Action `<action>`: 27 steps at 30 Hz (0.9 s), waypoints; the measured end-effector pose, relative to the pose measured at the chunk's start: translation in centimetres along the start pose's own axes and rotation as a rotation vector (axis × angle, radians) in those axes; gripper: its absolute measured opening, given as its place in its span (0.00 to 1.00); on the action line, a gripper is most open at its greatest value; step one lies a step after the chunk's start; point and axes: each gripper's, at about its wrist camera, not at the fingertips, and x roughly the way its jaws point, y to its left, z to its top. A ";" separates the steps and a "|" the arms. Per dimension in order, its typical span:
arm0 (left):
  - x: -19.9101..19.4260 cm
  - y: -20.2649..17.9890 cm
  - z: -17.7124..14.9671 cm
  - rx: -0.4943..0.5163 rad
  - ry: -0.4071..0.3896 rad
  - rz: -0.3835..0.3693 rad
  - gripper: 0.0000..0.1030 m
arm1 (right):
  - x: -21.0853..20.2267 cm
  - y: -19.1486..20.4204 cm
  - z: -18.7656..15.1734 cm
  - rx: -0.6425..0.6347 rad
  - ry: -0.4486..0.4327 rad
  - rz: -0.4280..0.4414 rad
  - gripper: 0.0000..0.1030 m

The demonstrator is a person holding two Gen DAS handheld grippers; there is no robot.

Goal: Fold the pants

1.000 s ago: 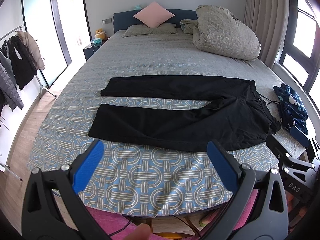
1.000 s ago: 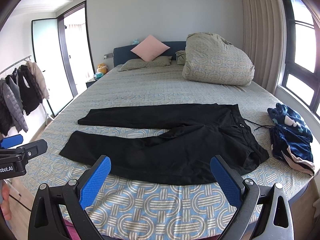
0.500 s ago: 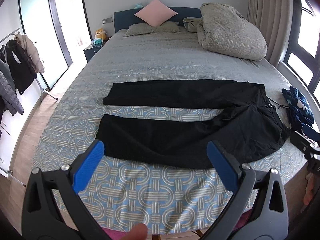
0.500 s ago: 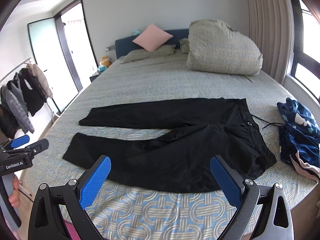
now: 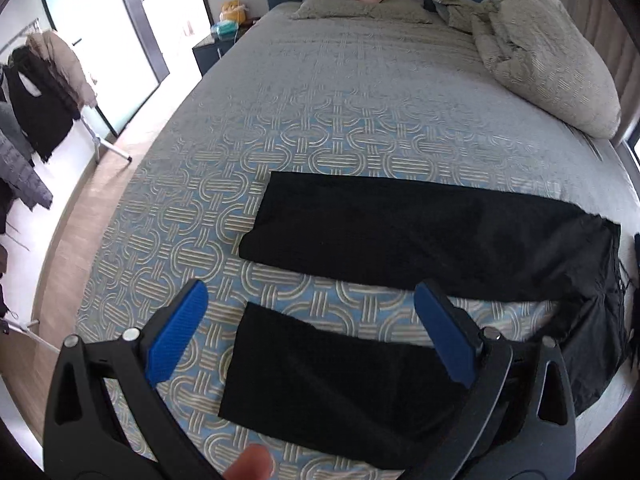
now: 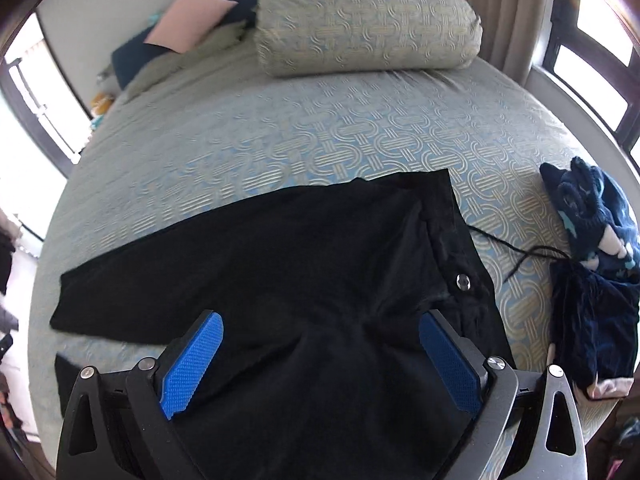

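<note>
Black pants (image 5: 400,228) lie flat on bed (image 5: 320,120). Left gripper (image 5: 320,336) fingers wide over near leg hem. Right gripper (image 6: 320,356) fingers wide above the seat, holding nothing.

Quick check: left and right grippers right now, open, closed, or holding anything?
Left gripper: open, holding nothing, over the near leg end of the black pants.
Right gripper: open, holding nothing, over the pants' waist end.

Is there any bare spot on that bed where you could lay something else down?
Yes: the patterned grey-blue bedspread lies bare between the black pants and the grey pillows. A narrow strip shows between the two legs. The window side is crowded by the bundled duvet and dark blue clothes.
</note>
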 end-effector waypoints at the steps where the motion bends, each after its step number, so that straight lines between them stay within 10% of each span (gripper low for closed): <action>1: 1.3 0.4 1.0 -0.030 0.025 -0.007 0.99 | 1.3 -0.4 1.3 0.028 0.025 -0.006 0.95; 10: 14.0 -0.2 8.1 -0.252 0.373 -0.112 0.92 | 13.1 -2.8 7.8 0.476 0.333 0.019 0.78; 24: 22.9 3.7 12.7 -0.515 0.629 0.000 0.92 | 17.1 -3.5 11.2 0.400 0.340 -0.145 0.77; 27: 22.4 1.1 15.2 -0.348 0.563 0.049 0.91 | 18.1 -3.1 11.6 0.341 0.333 -0.161 0.77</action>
